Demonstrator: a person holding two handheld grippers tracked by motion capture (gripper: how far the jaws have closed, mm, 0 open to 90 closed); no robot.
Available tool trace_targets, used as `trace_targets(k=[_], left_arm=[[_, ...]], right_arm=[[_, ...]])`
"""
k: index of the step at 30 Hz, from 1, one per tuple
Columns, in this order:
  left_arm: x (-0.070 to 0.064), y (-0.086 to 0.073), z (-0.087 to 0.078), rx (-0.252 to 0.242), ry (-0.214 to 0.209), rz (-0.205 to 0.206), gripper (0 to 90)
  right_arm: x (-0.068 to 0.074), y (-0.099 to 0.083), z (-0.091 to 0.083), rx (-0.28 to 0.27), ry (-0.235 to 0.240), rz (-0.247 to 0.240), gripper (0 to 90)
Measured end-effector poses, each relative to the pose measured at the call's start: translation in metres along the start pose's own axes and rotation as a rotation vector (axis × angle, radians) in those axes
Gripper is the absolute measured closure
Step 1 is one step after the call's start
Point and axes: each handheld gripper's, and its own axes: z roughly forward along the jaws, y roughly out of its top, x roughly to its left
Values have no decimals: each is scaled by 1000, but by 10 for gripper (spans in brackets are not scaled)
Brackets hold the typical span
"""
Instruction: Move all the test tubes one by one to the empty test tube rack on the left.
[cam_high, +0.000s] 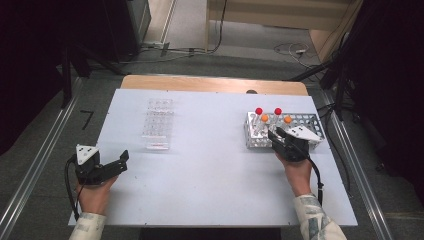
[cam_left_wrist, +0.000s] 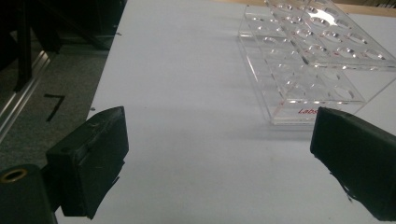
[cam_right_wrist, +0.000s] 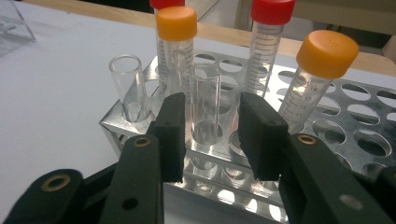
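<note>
My right gripper (cam_right_wrist: 208, 133) stands released, jaws flanking an uncapped clear glass tube (cam_right_wrist: 206, 105) upright in the metal rack's (cam_right_wrist: 355, 140) front row, not yet pinching it. The tube's foot is hidden below the rack top. My left gripper (cam_left_wrist: 217, 154) hangs wide apart near the clear plastic rack (cam_left_wrist: 317, 60).

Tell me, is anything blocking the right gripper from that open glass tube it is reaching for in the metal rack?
Nothing visible does. The right gripper has its fingers open on either side of the uncapped tube in the metal rack. The capped tubes stand behind it, and another open tube stands off to one side.
</note>
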Motion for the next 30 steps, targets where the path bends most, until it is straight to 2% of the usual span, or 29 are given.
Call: trace_targets(k=[6,8,11,16,21,26,30], left_arm=[[0,0,2,19,-19,0,50],[0,0,1,14,-8,-2,50],[0,0,1,17,-10,-2,50],[-1,1,0,16,-15,-2,50],[-2,2,-1,13,-21,-1,50],[-5,2,-1,21,8,-5,49],[-6,3,-3,15,5,-6,50]], right_arm=[[2,2,5,1,-9,-3,651],[2,2,6,3,-9,-4,662],[3,1,9,8,-18,-13,708],[4,1,9,1,-16,-33,726],[5,7,1,-26,-19,-29,728],[3,24,-15,-82,-14,-18,731],[2,30,-25,-113,-14,-14,732]])
